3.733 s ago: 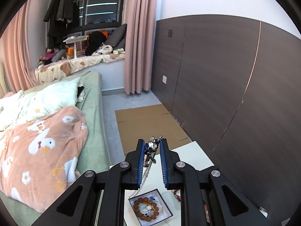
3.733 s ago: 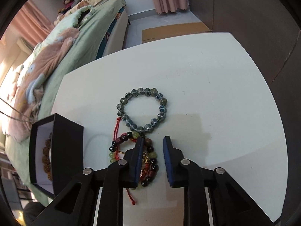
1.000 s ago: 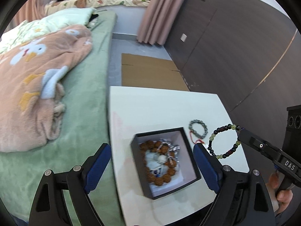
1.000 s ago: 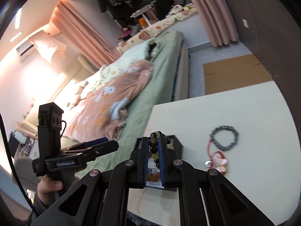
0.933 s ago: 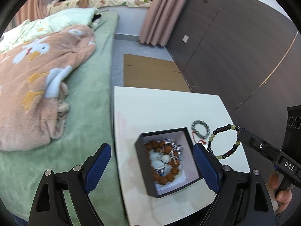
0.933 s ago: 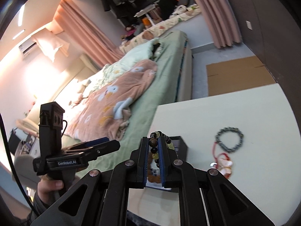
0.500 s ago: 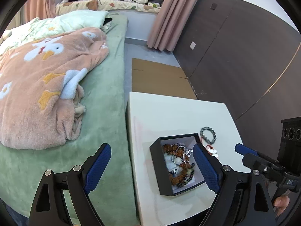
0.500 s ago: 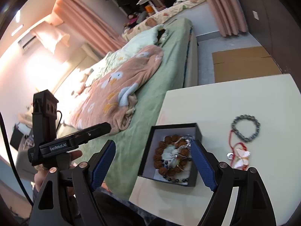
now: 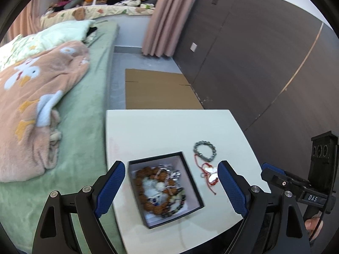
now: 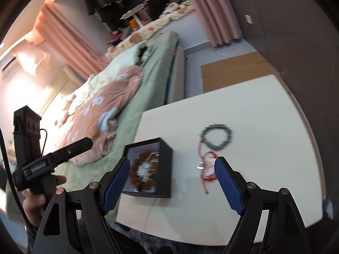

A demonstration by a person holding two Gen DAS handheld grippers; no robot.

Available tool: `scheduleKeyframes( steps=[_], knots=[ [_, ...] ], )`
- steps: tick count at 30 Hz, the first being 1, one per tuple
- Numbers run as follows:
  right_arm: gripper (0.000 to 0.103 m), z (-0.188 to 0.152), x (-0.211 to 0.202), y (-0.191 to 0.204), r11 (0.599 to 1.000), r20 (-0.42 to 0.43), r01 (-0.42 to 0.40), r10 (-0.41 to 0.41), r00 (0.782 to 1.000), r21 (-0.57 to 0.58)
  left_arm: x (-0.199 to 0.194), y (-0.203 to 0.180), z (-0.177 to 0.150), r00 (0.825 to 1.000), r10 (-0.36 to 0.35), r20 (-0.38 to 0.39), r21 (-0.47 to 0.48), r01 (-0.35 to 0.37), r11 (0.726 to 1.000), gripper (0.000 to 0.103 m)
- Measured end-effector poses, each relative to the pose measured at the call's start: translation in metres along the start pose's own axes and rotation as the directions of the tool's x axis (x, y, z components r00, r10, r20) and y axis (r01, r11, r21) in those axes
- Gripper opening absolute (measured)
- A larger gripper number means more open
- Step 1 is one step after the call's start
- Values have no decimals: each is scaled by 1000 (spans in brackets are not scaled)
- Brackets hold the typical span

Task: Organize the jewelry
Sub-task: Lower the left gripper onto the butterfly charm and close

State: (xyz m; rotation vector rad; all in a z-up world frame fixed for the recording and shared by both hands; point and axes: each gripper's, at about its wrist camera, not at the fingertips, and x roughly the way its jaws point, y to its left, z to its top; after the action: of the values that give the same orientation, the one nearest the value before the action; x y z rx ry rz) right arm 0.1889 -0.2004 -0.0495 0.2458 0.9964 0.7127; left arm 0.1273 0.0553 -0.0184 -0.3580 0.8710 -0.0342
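Two beaded rings, square box [image 9: 191,187]

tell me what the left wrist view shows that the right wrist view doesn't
Only the left wrist view: the open left gripper up close, the right gripper seen from the side at the right edge, and the box's contents from above.

Only the right wrist view: the open right gripper up close, empty, and the hand holding the left gripper at the left edge.

Both: the white table, the black box of jewelry, the grey bead bracelet, the red cord bracelet, the bed and the cardboard.
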Motion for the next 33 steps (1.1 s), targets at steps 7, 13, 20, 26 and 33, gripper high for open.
scheduleKeyframes(
  steps=[7, 13, 20, 26, 33],
  knots=[
    [83, 2, -15, -32, 996, 2, 51, -52, 999, 77, 17, -31, 4, 1000, -15, -21, 39, 16, 999, 89],
    [103, 2, -26, -55, 986, 1, 77, -78, 997, 149, 32, -57, 6, 999, -23, -42, 81, 26, 996, 96],
    [103, 4, -35, -82, 968, 4, 112, -116, 993, 227, 51, -81, 12, 997, -17, -74, 105, 25, 994, 97],
    [103, 7, -44, -107, 946, 25, 120, -133, 991, 300, 68, -99, 11, 993, 0, -114, 146, 17, 989, 96],
    [103, 7, -51, -132, 919, 27, 114, -135, 991, 378, 106, -121, -3, 974, 29, -227, 203, 18, 979, 66]
  ],
)
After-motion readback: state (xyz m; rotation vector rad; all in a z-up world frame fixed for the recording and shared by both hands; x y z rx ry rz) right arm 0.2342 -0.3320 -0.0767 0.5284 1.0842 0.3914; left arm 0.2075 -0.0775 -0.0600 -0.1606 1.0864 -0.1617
